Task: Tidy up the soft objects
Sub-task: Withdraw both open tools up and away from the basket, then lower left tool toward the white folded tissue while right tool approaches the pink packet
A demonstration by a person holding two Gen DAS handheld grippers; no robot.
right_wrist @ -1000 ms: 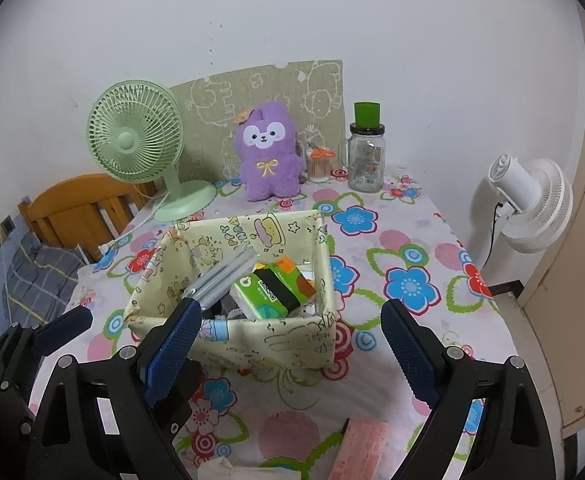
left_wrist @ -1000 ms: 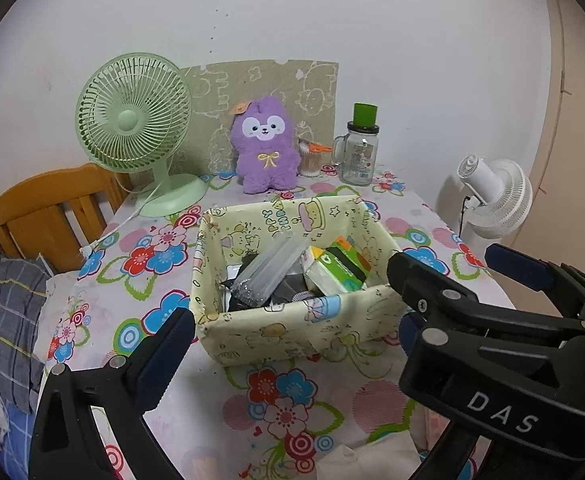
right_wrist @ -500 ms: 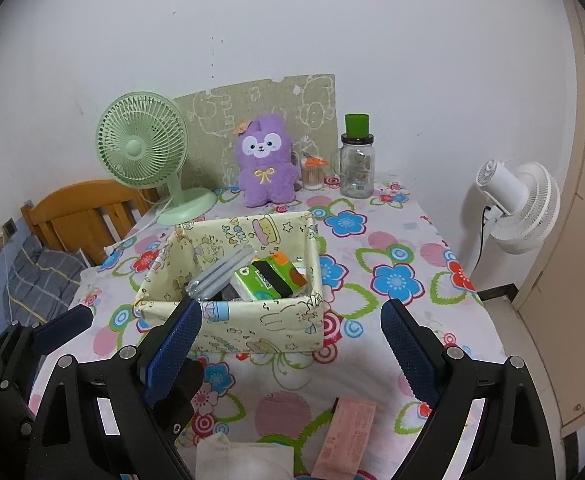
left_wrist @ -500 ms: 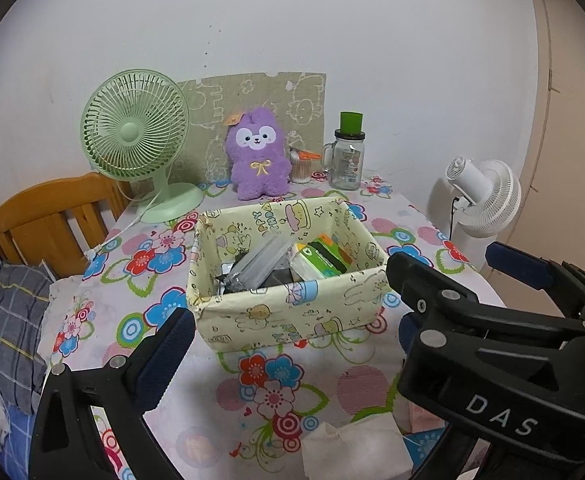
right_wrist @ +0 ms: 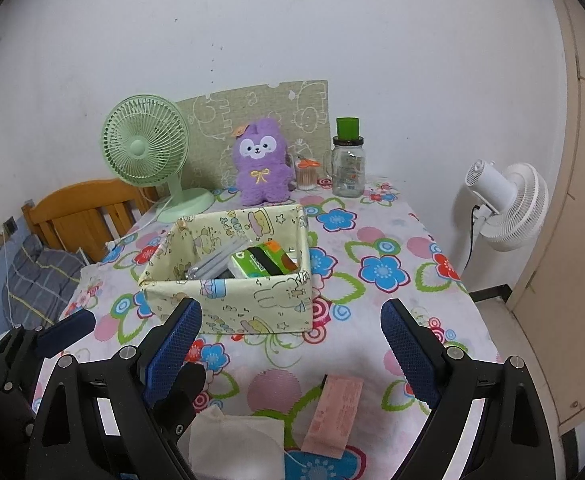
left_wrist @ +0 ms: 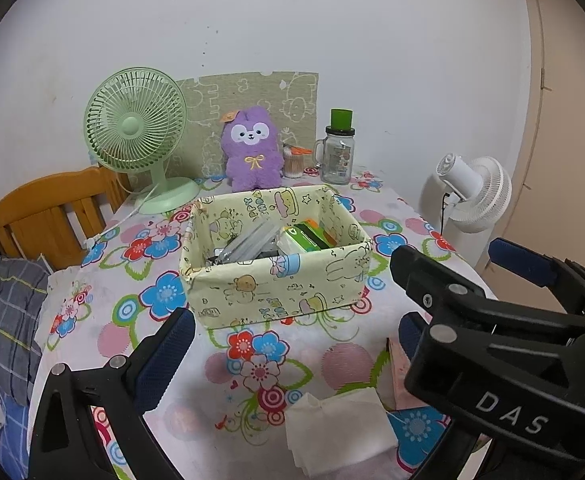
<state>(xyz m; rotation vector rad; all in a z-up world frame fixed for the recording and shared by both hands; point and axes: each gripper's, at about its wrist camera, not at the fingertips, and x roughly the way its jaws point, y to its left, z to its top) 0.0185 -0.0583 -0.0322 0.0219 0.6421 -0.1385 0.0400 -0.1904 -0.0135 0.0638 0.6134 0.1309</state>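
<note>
Both claws apart, empty | right claw point(right_wrist: 292, 344) | left claw point(left_wrist: 292, 344) | tissue point(left_wrist: 338, 432) near table edge

Box point(right_wrist: 228, 300) contents perhaps partly hidden

The right hand-held gripper point(right_wrist: 288, 344) is held wide open above the counter point(right_wrist: 392, 320), with a white tissue point(right_wrist: 236, 440) and pink packet point(right_wrist: 334, 416) seen below.

A plain white wall point(right_wrist: 332, 32) rises behind the table point(right_wrist: 424, 280), which wears a flower-print cloth. A wooden chair point(right_wrist: 80, 212) stands at the table's left edge beside plaid bedding point(right_wrist: 40, 276). A white standing fan point(right_wrist: 508, 208) sits off its right edge, near a beige door point(right_wrist: 572, 240).
</note>
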